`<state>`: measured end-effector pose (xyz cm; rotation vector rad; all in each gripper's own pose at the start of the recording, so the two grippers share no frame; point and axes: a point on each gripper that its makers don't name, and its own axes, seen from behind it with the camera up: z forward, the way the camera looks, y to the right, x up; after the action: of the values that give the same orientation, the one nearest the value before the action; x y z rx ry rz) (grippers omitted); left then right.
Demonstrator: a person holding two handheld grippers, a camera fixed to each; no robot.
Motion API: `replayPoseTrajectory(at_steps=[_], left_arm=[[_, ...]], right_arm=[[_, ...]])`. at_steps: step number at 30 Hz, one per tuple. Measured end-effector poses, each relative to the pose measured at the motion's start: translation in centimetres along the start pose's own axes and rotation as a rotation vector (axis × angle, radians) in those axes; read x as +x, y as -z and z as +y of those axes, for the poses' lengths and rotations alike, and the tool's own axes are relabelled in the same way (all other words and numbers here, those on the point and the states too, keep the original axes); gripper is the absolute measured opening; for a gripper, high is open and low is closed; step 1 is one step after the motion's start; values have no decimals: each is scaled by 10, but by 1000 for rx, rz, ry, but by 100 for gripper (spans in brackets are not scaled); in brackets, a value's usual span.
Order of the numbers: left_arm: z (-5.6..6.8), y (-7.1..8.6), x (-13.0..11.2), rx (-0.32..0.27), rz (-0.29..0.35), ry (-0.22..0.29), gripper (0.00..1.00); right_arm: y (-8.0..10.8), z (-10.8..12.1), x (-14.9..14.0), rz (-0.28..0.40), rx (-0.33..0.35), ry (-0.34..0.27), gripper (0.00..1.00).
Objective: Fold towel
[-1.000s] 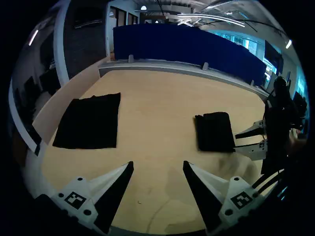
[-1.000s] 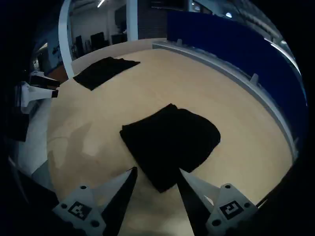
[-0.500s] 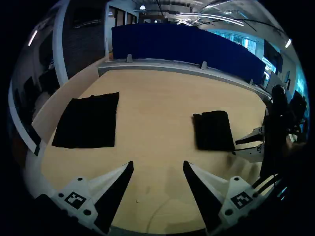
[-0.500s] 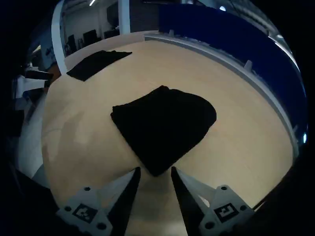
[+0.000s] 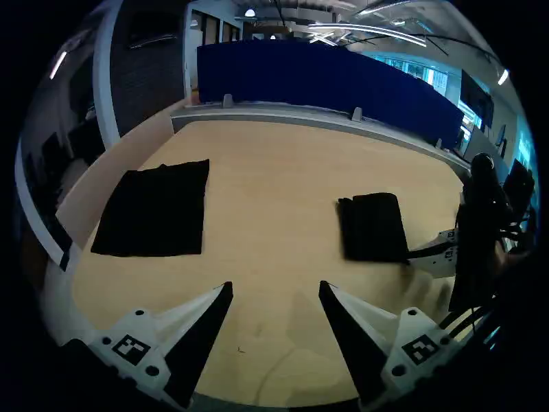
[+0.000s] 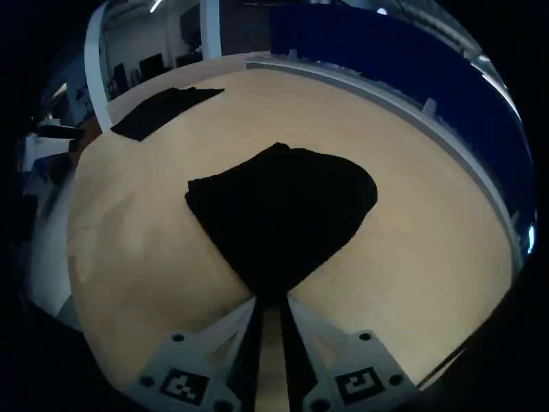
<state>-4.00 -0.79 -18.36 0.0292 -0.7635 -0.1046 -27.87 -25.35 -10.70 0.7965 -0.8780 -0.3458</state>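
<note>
Pinching the folded towel is the right hand-held gripper (square-patterned tags).

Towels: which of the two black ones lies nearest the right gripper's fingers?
The folded towel, its corner in the right gripper; the flat towel lies far off.

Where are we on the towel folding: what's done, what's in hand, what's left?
Done: one black towel lies folded compactly. In hand: the right hand-held gripper looks shut on its near corner. Left: the second towel lies spread flat, untouched; the left hand-held gripper hovers open above the table.
</note>
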Motion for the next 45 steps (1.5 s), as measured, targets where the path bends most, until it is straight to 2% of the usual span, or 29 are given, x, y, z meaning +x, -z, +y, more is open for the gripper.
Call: replayPoseTrajectory(at_steps=[4,9,15,27,32,36,45], left_arm=[[0,0,1,1,1,-5,93],[1,2,2,-3,2,-7,93],[3,2,4,-10,8,-9,93],[8,3,23,-21,54,-3,93],[10,4,29,-25,68,-1,93],[13,4,33,-32,77,2,93],[20,5,42,-45,90,-7,93]], right_arm=[[1,-1,0,6,-4,2,6],[4,1,6,20,-12,5,5],[21,8,34,63,-22,20,4],[83,33,130,166,-55,100,4],[111,45,157,205,-71,107,4],[130,57,165,220,-83,98,4],[169,108,149,214,-151,53,4]])
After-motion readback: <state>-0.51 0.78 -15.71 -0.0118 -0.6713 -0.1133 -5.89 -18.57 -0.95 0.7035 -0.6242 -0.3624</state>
